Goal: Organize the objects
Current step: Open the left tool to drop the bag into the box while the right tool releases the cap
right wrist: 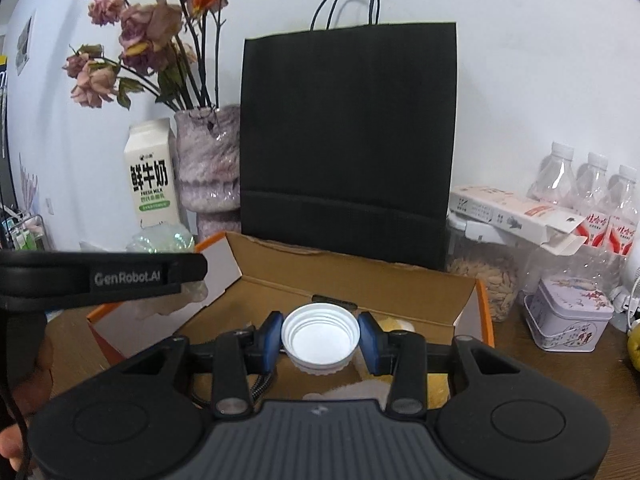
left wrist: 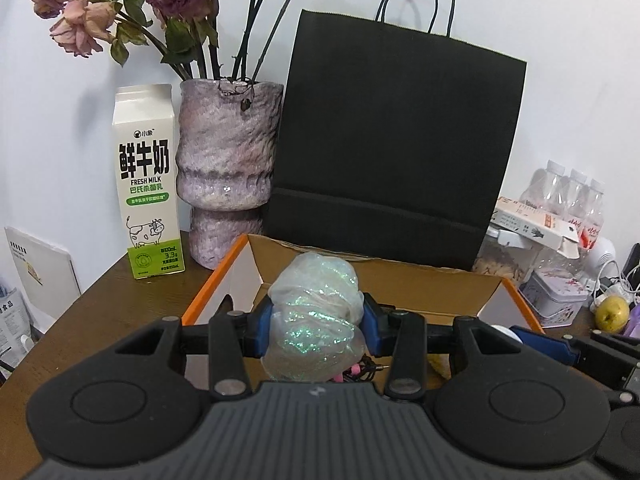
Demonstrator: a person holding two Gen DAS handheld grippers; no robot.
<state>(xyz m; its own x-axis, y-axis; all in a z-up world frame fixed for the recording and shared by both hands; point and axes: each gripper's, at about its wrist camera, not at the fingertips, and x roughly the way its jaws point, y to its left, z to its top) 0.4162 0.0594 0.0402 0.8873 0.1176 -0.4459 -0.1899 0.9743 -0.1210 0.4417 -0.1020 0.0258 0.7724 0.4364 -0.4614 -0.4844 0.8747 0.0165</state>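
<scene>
My left gripper (left wrist: 316, 328) is shut on a crumpled iridescent plastic wrap (left wrist: 316, 312) and holds it above the left part of an open cardboard box with orange edges (left wrist: 400, 280). My right gripper (right wrist: 320, 338) is shut on a white plastic lid (right wrist: 319, 338), its open side facing the camera, above the same box (right wrist: 360, 280). The left gripper's body (right wrist: 100, 276) and the wrap (right wrist: 160, 240) show at the left of the right wrist view. Cables and a pink item lie in the box under the wrap; yellow and white items lie under the lid.
A black paper bag (left wrist: 396, 140) stands behind the box. A milk carton (left wrist: 146, 184) and a vase of dried roses (left wrist: 228, 172) are at back left. Bottles (right wrist: 592, 208), a flat carton (right wrist: 516, 212), a jar (right wrist: 488, 280), a tin (right wrist: 568, 312) and an apple (left wrist: 612, 312) crowd the right.
</scene>
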